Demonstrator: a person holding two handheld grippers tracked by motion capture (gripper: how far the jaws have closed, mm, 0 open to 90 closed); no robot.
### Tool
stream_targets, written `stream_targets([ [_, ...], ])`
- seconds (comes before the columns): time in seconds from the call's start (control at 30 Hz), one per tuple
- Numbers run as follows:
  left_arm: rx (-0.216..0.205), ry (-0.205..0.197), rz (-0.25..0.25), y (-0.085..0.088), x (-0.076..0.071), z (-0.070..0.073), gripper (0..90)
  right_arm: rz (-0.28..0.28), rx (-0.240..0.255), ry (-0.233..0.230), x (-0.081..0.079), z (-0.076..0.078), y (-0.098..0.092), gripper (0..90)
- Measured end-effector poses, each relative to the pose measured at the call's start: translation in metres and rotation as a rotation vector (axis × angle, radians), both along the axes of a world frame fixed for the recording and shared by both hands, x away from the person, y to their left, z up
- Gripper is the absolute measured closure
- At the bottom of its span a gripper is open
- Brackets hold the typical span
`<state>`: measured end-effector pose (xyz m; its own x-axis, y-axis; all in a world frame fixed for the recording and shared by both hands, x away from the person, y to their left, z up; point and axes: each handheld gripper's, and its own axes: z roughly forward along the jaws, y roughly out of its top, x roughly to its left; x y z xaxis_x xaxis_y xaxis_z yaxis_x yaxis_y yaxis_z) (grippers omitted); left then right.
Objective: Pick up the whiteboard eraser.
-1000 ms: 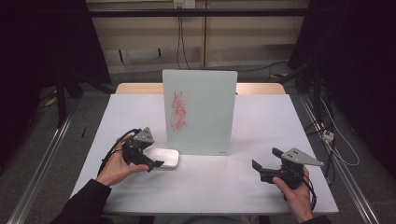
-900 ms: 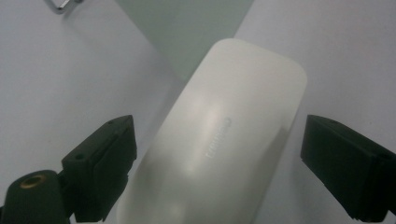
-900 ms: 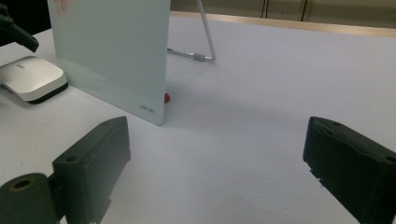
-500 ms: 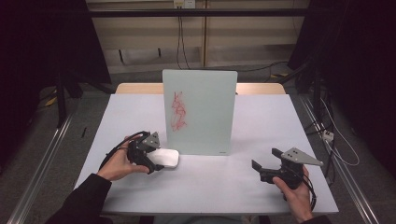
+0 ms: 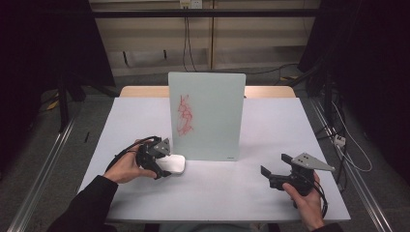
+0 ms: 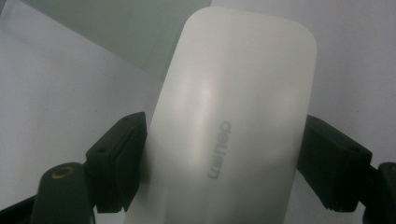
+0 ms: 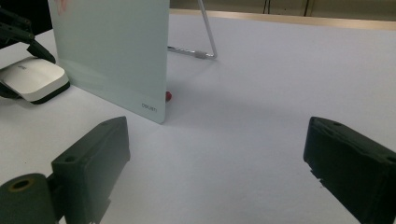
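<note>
Now the left tongs have just been closing around the white eraser, their pads touching its long sides as it lies on the tabletop just beside the upright whiteboard, probably so it can wipe the red scribble. Well apart, the right tongs hover wide apart, empty.

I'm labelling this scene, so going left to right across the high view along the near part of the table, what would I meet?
Left gripper with its black jaws closing around the white rounded eraser → upright pale green glass board with red scribbles → right gripper, jaws open over bare table.
</note>
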<state>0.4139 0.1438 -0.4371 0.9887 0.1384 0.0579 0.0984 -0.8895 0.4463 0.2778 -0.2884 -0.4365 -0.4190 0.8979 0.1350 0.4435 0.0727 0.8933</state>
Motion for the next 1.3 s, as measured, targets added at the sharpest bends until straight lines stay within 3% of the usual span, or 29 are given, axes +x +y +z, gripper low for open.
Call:
stream_targets([
  [0.1,0.023,-0.001,-0.013,0.001,0.0,0.002,23.4,-0.001,0.0,0.002,0.0,0.0,0.0,6.8],
  [0.13,0.006,0.007,0.006,0.0,-0.001,0.001,23.8,0.0,0.001,0.001,0.0,0.0,0.0,6.9],
  [0.4,0.012,0.054,0.012,0.003,-0.003,0.007,29.6,0.0,0.002,0.004,0.0,0.0,0.0,6.9],
  [0.7,-0.002,0.071,0.04,0.002,-0.005,0.008,30.6,0.0,0.002,0.005,0.001,0.0,0.0,6.8],
  [0.93,-0.034,0.072,0.055,0.003,-0.007,0.012,30.7,-0.001,0.003,0.006,0.0,0.0,0.0,6.9],
  [1.3,-0.162,0.036,0.119,0.01,-0.019,0.023,30.8,-0.004,0.002,0.006,0.0,0.0,-0.001,6.8],
])
